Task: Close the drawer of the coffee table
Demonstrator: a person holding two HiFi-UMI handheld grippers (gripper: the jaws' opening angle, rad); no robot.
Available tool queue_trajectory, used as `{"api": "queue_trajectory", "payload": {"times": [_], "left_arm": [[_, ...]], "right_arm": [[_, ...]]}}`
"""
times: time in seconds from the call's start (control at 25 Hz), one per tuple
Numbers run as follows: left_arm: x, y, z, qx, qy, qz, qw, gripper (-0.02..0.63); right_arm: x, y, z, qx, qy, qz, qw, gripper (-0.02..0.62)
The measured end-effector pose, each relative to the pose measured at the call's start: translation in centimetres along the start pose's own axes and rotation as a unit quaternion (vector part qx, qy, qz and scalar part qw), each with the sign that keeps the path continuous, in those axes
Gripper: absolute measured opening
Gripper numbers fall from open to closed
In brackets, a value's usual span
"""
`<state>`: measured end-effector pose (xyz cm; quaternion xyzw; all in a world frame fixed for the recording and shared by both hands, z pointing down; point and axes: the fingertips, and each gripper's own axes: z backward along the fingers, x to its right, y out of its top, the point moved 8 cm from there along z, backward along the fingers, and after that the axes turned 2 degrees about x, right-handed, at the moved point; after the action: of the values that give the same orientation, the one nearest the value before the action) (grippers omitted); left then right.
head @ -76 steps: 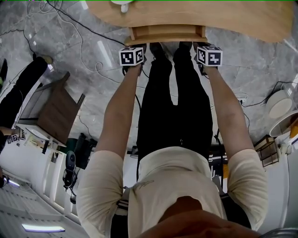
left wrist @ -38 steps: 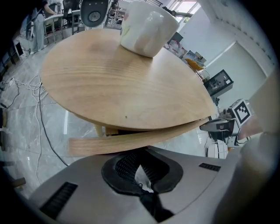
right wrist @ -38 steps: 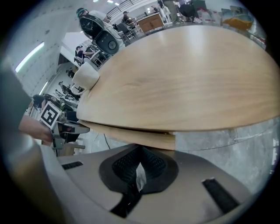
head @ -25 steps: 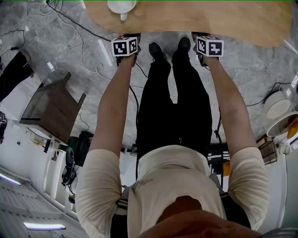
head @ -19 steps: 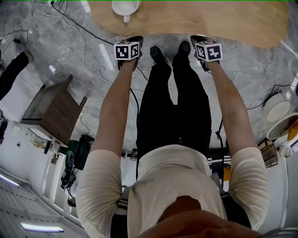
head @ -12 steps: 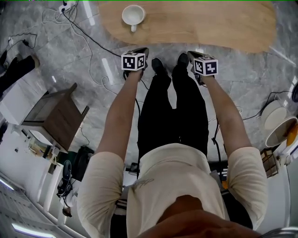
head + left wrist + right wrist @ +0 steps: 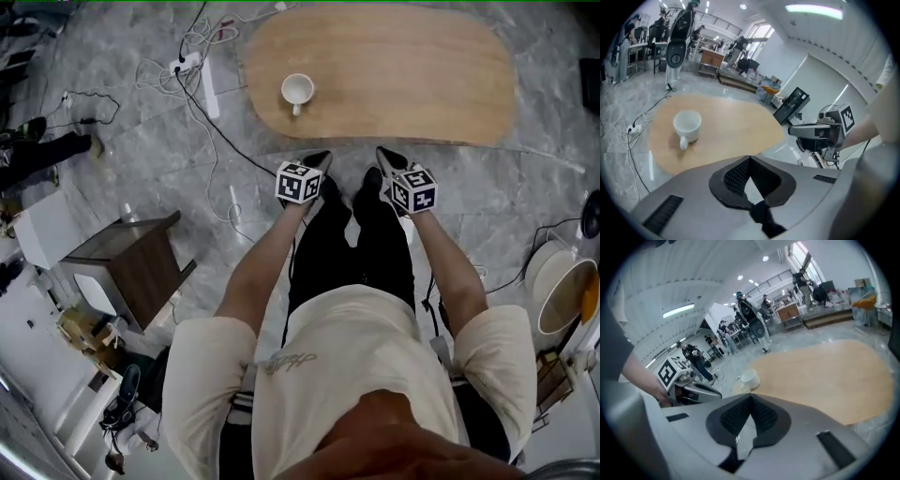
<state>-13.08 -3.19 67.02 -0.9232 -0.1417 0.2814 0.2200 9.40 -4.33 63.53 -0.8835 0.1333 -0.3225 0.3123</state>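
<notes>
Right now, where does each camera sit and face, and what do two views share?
Head view: on the head, facing down at the oval light wooden coffee table; shows arms, torso, left gripper, right gripper.
Left gripper view: on the left gripper, toward the white ceramic mug; shows its shut jaws.
Right gripper view: on the right gripper, across the table; shows its shut jaws.
Shared by all: table and mug.

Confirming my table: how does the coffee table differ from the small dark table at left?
The coffee table is light wood with a rounded oblong top; the small dark table is dark brown and boxy. The coffee table carries a white cup; the small dark table shows none. Both stand on the grey floor.
</notes>
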Motion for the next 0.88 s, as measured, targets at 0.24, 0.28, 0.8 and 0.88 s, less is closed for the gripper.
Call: {"api": "queue_trajectory", "payload": {"times": [0.24,0.28,0.8,0.88], "left_arm": [[6.1,9.8,10.0,0.136,0.002,-0.060,0.9889,0.005],[6.9,11.3,11.7,0.156,0.000,-0.072,0.9852,0.005],[17.2,21.9,31.1,0.354,0.015,-0.204,0.9127,0.004],[18.2,21.9,33.7,0.365,0.020,-0.224,0.9034,0.005]], "right_arm": [[-4.4,9.6,8.4,0.141,-0.010,0.019,0.990,-0.003],[-5.3,11.1,9.8,0.172,-0.007,0.019,0.985,-0.003],[-15.3,23.5,25.4,0.316,0.031,0.099,0.943,-0.003],[-17.1,25.0,27.1,0.330,0.045,0.116,0.936,-0.003]]}}
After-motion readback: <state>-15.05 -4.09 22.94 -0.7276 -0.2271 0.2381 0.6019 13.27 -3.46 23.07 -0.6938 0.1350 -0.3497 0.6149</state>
